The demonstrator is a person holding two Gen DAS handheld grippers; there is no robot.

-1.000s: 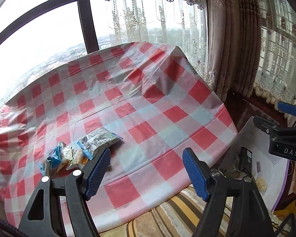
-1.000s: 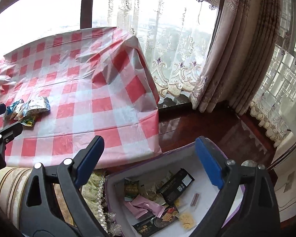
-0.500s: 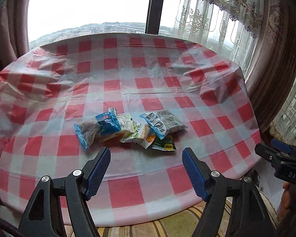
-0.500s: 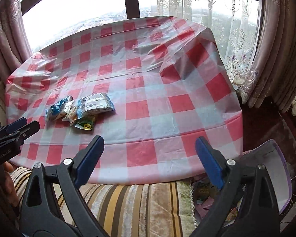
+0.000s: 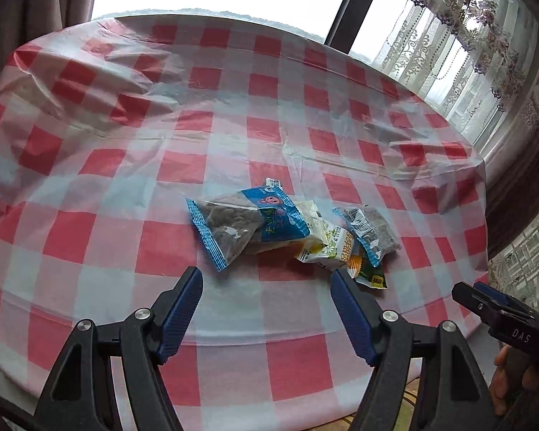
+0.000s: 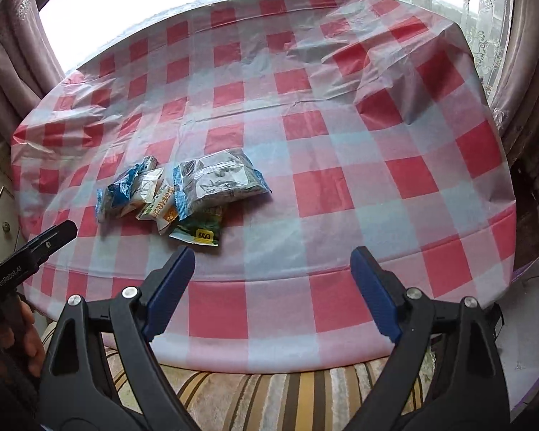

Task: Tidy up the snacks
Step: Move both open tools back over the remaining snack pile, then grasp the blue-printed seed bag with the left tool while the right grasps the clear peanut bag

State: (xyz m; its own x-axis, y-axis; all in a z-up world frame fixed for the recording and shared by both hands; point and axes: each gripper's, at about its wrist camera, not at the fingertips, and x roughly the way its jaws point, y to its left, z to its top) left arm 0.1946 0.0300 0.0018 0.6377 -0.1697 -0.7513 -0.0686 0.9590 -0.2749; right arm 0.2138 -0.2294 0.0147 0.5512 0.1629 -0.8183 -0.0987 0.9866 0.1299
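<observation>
Snack packets lay in a small overlapping heap on the red-and-white checked tablecloth (image 5: 133,194), toward the near edge of the table.

Left gripper (image 5: 266,292): jaws spread wide, nothing between them. The heap sat just ahead of its fingertips. The blue packet with dark contents (image 5: 240,224) lay ahead and slightly left of centre, its long axis running roughly across the line of the jaws, tilted. The right fingertip was close to the green packet corner (image 5: 372,276); contact could not be judged.

Right gripper (image 6: 271,262): also wide open and empty. From it the heap lay ahead and off to the left, with the clear grey packet (image 6: 221,181) on top and the green packet (image 6: 199,231) nearest its left finger.

Judgement: the left gripper was nearer and better centred on the heap, so the next pick probably fell to it. A purple-edged white box (image 6: 531,309) showed at the right, below the table edge.
</observation>
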